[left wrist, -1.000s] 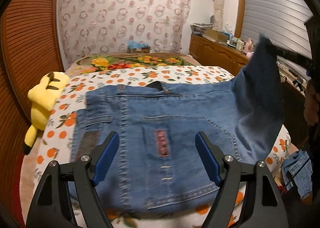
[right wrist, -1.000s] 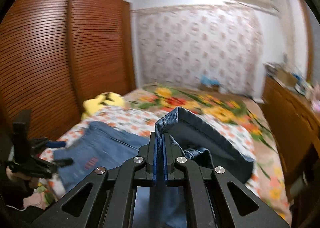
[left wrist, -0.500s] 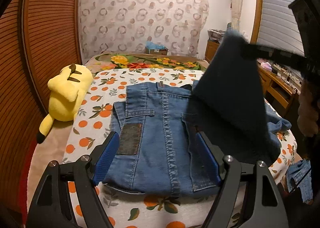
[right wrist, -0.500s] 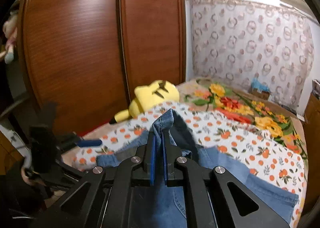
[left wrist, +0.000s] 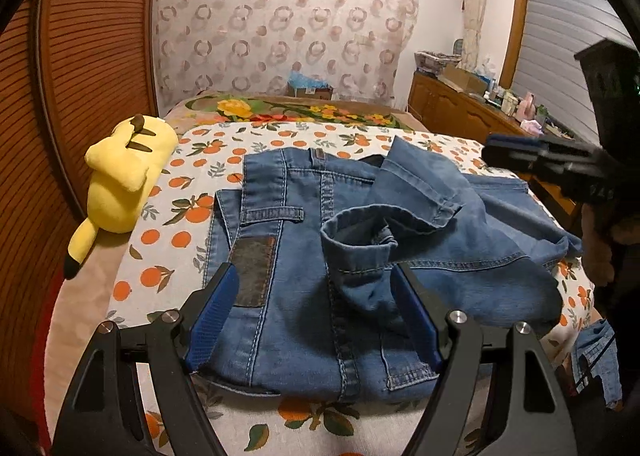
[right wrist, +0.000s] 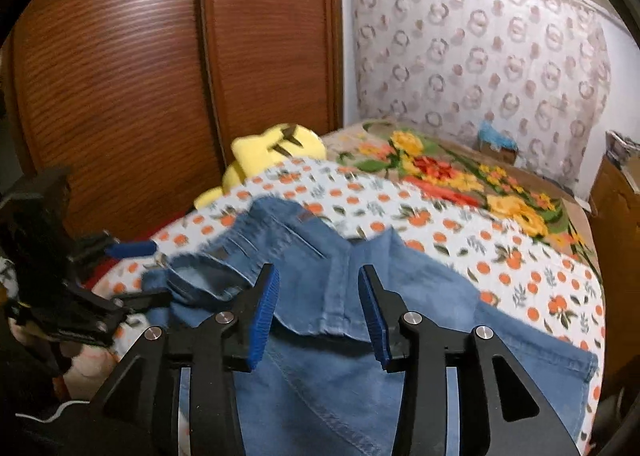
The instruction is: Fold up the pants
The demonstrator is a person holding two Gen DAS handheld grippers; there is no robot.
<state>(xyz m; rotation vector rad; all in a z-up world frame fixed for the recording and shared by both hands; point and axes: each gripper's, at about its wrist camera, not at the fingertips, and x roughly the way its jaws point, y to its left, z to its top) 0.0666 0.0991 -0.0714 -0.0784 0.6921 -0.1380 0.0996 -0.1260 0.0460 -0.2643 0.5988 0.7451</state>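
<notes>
Blue jeans (left wrist: pixel 304 296) lie on the orange-print bedsheet (left wrist: pixel 168 256), waistband toward the far side. Their leg ends (left wrist: pixel 404 200) are folded back and rest loosely crumpled on the seat, hems curled open. My left gripper (left wrist: pixel 316 284) hovers open at the near edge of the jeans, its blue pads either side of the seat and clear of the cloth. My right gripper (right wrist: pixel 318 276) hangs above the folded legs with its jaws opening and nothing pressed between them. In the left wrist view the right gripper (left wrist: pixel 496 148) shows at the right, above the fold.
A yellow plush toy (left wrist: pixel 124 172) lies along the bed's left edge by the wooden wardrobe (right wrist: pixel 160 76). A floral blanket (left wrist: pixel 300 112) covers the far end. A cluttered dresser (left wrist: pixel 460 112) stands at the right. More denim (left wrist: pixel 596 356) hangs off the bed's near right corner.
The right gripper carried the leg ends across over the seat, then its jaws parted and the legs dropped onto the jeans. The left gripper stayed open and drifted slightly.
</notes>
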